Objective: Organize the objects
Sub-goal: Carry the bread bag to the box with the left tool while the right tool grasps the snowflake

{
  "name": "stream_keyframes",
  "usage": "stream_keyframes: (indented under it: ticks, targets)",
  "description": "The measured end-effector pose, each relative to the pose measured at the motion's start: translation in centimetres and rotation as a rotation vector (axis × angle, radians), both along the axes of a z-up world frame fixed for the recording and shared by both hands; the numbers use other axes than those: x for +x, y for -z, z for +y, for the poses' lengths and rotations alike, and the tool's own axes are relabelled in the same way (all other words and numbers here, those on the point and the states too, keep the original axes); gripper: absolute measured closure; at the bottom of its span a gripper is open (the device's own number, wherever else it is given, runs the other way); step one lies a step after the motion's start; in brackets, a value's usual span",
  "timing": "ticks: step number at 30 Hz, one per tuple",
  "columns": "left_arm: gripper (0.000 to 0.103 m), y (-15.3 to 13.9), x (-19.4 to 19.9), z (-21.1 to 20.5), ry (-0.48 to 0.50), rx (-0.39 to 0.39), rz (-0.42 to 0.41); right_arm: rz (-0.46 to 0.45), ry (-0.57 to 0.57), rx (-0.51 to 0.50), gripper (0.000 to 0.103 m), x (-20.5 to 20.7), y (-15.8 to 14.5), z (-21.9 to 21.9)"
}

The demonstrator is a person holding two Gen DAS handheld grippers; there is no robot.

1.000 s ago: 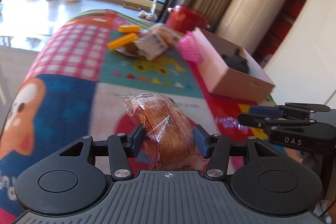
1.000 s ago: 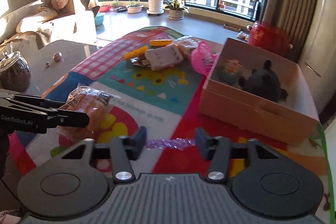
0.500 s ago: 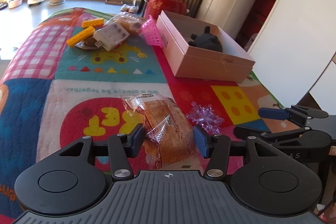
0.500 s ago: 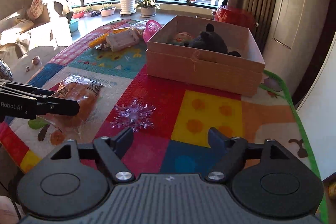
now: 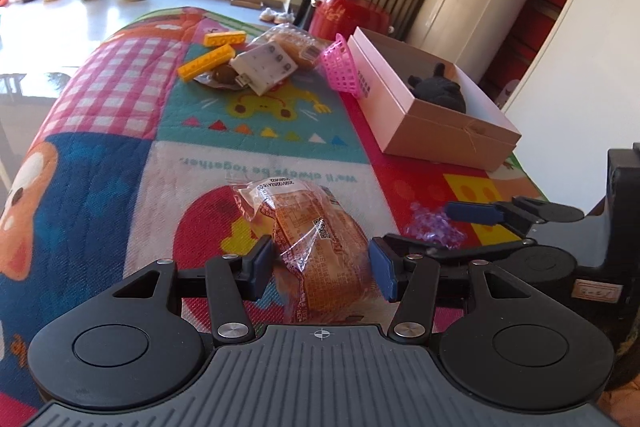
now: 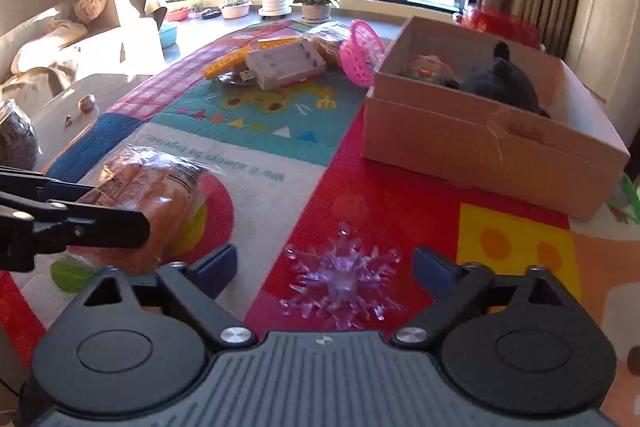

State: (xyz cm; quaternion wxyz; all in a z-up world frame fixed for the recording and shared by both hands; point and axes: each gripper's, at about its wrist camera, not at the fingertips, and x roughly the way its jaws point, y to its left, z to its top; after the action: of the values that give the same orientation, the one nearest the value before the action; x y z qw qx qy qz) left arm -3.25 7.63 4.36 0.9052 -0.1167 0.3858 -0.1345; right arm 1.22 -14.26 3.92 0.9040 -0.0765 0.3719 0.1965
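Just then, the right gripper (image 6: 324,265) jaws had been closing, still open around the purple snowflake ornament (image 6: 342,281) on the mat, while the wrapped bread (image 5: 320,247) was clamped in the left gripper (image 5: 322,267), both unboxed.

Bread pack (image 5: 316,239): glossy crinkled clear film. Snowflake (image 6: 342,277): translucent faceted plastic (purple). Box (image 6: 492,143): matt cardboard. Mat (image 5: 256,131): printed, quilted, probably cloth. Basket (image 5: 342,67): pink plastic mesh.
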Motion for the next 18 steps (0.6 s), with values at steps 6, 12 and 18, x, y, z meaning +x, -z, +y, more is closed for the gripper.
stream_keyframes:
  ticks: [6,12,18]
  targets:
    - [0.047,0.0,-0.1,-0.4,0.036,0.013,-0.002,-0.007,-0.028,-0.018,0.045,-1.1,-1.8,-0.7]
    - [0.047,-3.2,1.7,-2.9,0.166,-0.052,-0.027,-0.050,0.041,0.006,0.045,-3.5,-4.4,-5.2]
    - [0.046,-10.4,8.3,-8.6,0.191,-0.040,-0.242,-0.136,0.137,0.018,0.045,-4.7,-6.8,-9.2]
